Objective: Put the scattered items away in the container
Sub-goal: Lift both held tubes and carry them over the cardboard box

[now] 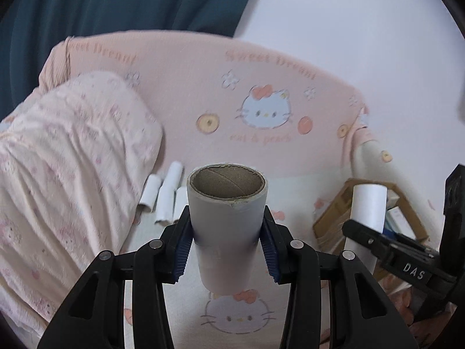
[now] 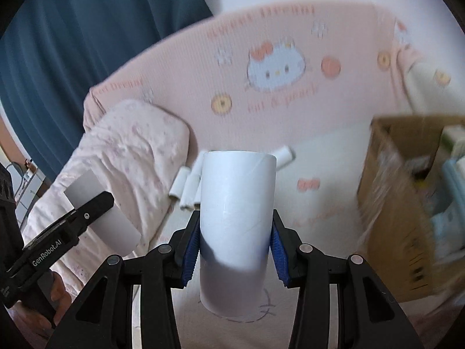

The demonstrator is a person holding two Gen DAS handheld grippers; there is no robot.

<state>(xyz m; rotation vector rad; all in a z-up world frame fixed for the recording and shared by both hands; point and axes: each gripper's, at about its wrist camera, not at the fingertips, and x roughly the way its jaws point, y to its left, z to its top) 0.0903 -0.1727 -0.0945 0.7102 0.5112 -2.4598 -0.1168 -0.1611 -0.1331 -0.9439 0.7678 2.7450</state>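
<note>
A bed (image 1: 290, 192) fills the room's middle, its pale sheet printed with cartoon cat faces and pink bows, and a tall padded pink headboard (image 1: 186, 93) behind it carries a white cat face, peaches, small flowers and the words "Sweet Dream". A rumpled quilt (image 1: 66, 157) in light pink floral print is heaped along the left side of the bed. Behind the headboard hangs a dark blue-green curtain (image 2: 87, 29) on the left, next to a plain white wall (image 1: 363, 23) under soft, even light.

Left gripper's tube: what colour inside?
Brown cardboard inside the tube, white outside; clearest in the left wrist view.
</note>
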